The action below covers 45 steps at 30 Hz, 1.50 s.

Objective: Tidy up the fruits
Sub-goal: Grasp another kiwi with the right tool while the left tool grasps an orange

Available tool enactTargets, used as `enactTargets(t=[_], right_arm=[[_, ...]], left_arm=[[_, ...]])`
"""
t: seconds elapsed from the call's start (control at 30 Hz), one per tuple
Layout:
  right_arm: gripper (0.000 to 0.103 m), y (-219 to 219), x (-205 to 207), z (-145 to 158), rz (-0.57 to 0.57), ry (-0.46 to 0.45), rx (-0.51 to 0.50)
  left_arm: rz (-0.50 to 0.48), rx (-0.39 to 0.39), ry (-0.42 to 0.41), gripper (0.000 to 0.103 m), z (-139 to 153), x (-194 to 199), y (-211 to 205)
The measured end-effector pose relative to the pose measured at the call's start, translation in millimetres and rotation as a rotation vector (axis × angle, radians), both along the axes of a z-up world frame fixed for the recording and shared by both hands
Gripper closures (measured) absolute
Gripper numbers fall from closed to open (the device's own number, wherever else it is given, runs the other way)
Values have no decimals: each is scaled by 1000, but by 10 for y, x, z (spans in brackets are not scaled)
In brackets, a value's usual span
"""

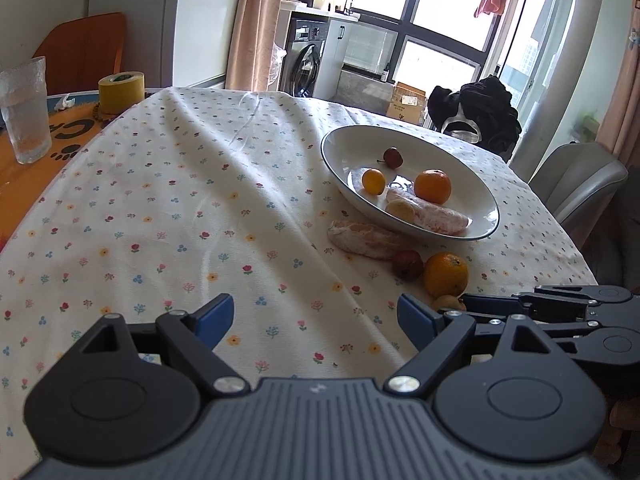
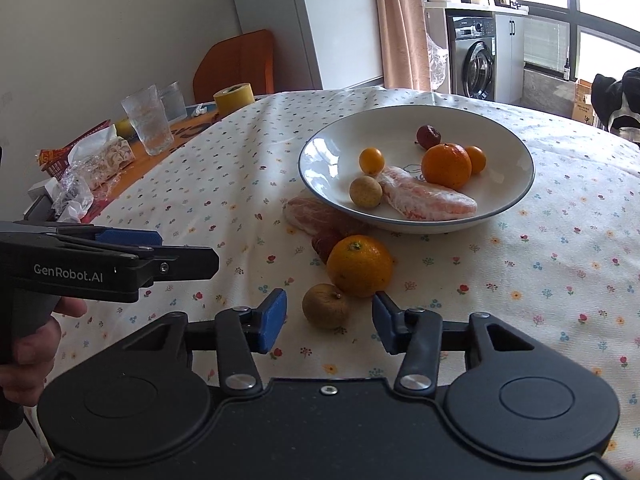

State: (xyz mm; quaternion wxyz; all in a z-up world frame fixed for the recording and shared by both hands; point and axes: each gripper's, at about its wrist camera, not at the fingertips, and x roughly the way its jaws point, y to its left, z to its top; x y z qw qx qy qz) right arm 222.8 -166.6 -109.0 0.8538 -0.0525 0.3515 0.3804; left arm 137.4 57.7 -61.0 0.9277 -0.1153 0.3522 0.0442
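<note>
The small brown fruit [image 2: 325, 306] is lying on the tabletop [image 2: 540, 280] just in front of an orange [image 2: 359, 266], near the plate [image 2: 516, 196]. It looks light, firm and round, likely to roll, so taking it across its middle suits. The right gripper [image 2: 330, 320] is bracketing it with jaws not touching; the left gripper [image 1: 316, 316] is hanging wide open, empty.

— What's already in the white bowl [image 2: 320, 156]?
— An orange, two kumquats, a dark red fruit, a tan longan, a peeled pomelo wedge.
— And outside?
— My brownish longan [image 2: 325, 306], an orange [image 2: 359, 266], a red fruit, another wedge, all beside its rim.
</note>
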Motion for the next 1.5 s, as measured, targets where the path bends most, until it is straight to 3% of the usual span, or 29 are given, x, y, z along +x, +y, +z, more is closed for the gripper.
enactTargets(t=[0.07, 0.67, 1.03, 1.37, 1.5], right_arm=[[78, 4, 23, -23, 5, 16, 1], [79, -374, 126, 8, -59, -4, 23], [78, -623, 193, 7, -108, -13, 35], [78, -796, 249, 26, -146, -21, 48], [78, -823, 267, 27, -156, -21, 51]], left_arm=[[-8, 5, 1, 16, 2, 20, -21], [-107, 12, -41, 19, 48, 234, -367], [-184, 8, -46, 39, 34, 407, -662], [-236, -7, -34, 51, -30, 583, -847], [-232, 43, -22, 52, -89, 652, -914]])
